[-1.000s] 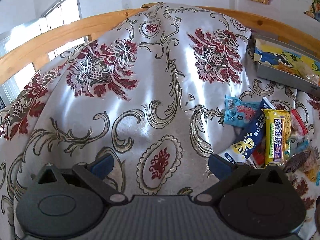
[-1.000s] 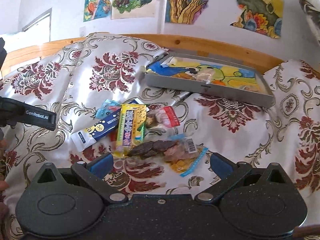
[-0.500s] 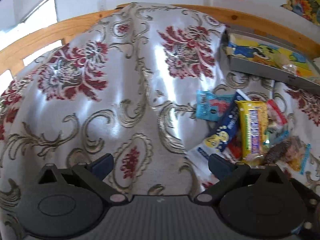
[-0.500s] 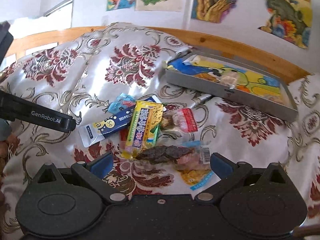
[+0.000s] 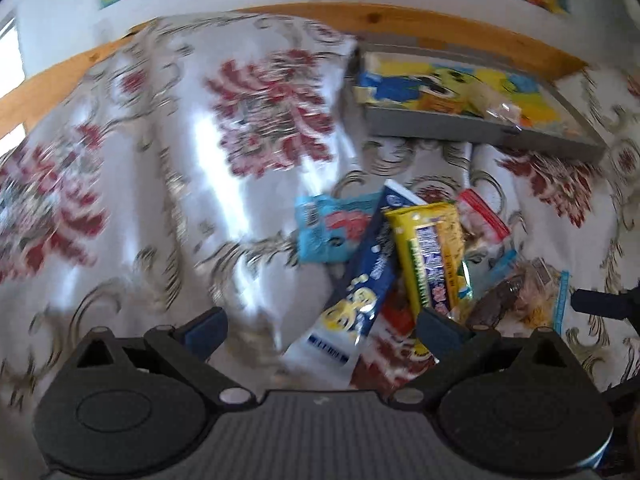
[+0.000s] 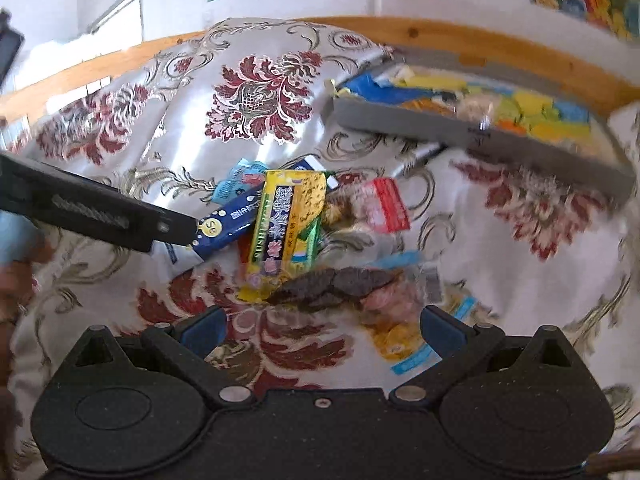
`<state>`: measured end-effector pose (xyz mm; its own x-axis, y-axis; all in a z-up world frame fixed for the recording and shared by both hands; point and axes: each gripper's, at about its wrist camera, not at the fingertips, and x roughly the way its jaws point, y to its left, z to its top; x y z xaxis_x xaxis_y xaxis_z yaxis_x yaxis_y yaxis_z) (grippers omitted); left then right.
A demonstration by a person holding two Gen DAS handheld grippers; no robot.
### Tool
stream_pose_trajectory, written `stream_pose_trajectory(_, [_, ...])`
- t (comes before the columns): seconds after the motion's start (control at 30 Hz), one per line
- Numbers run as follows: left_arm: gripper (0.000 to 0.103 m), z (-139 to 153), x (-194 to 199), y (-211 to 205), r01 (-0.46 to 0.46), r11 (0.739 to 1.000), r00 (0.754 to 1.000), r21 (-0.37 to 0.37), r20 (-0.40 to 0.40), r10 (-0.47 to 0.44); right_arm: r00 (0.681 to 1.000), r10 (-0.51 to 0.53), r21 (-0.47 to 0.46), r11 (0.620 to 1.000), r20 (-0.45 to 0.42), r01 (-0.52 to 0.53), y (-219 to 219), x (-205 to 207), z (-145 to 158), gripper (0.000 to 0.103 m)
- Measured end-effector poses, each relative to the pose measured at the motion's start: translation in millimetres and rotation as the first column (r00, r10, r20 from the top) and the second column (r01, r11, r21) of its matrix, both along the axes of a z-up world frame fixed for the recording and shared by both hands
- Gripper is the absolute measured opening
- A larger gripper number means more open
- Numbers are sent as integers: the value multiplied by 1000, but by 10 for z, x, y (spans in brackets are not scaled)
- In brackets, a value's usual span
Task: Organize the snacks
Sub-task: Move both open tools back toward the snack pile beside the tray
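Observation:
A heap of snack packets lies on the floral cloth (image 6: 248,92). A long dark blue packet (image 5: 362,284) (image 6: 236,218) sits beside a yellow bar (image 5: 432,256) (image 6: 286,224), a light blue sachet (image 5: 332,232), a red-labelled clear packet (image 6: 386,206) and a dark brown snack in clear wrap (image 6: 336,286). My left gripper (image 5: 322,330) is open, with the blue packet's white end between its fingers. My right gripper (image 6: 322,328) is open just before the brown snack. The left gripper's finger (image 6: 96,212) shows in the right wrist view.
A shallow grey tray (image 5: 440,126) (image 6: 460,132) with a yellow and blue lining and a few snacks stands behind the heap, against a wooden rail (image 5: 400,26). The cloth (image 5: 160,184) stretches away to the left. A hand (image 6: 12,276) shows at the left edge.
Both grippers have moved in on the heap: the left one swung right until the blue packet came between its fingers, the right one came closer to the brown snack. Both stay open.

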<state>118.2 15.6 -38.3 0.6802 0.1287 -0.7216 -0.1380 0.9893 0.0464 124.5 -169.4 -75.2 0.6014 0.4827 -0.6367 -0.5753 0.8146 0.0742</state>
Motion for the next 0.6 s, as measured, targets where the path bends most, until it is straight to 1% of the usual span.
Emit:
stream_pose_trajectory(0.07, [102, -32, 74, -48, 72, 997, 997, 15, -7, -72, 999, 6, 35, 999, -40, -5, -19, 32, -14, 102])
stream_pose_trajectory(0.13, [102, -70, 140, -91, 144, 989, 990, 39, -20, -143, 997, 13, 63, 998, -79, -8, -16, 64, -38, 102])
stream_pose_trajectory(0.2, [102, -122, 208, -121, 173, 982, 984, 73, -42, -170, 993, 25, 97, 995, -116, -13, -22, 107, -66, 102])
stream_pose_trajectory(0.33, [102, -203, 291, -97, 198, 975, 978, 99, -84, -190, 981, 29, 170, 985, -189, 4, -49, 216, -127, 101])
stream_pose_trajectory(0.37, [101, -214, 302, -82, 200, 975, 977, 99, -90, -192, 978, 28, 190, 982, -207, 12, -65, 249, -137, 99])
stream_pose_trajectory(0.43, [101, -242, 330, -36, 205, 975, 975, 86, -108, -196, 971, 21, 232, 972, -239, 36, -98, 316, -161, 98])
stream_pose_trajectory(0.5, [101, -275, 367, -8, 206, 975, 972, 82, -129, -195, 965, 13, 272, 961, -261, 60, -135, 380, -172, 97])
stream_pose_trajectory(0.6, [98, -310, 399, 34, 200, 977, 972, 75, -143, -188, 963, -2, 304, 949, -269, 87, -167, 438, -179, 95])
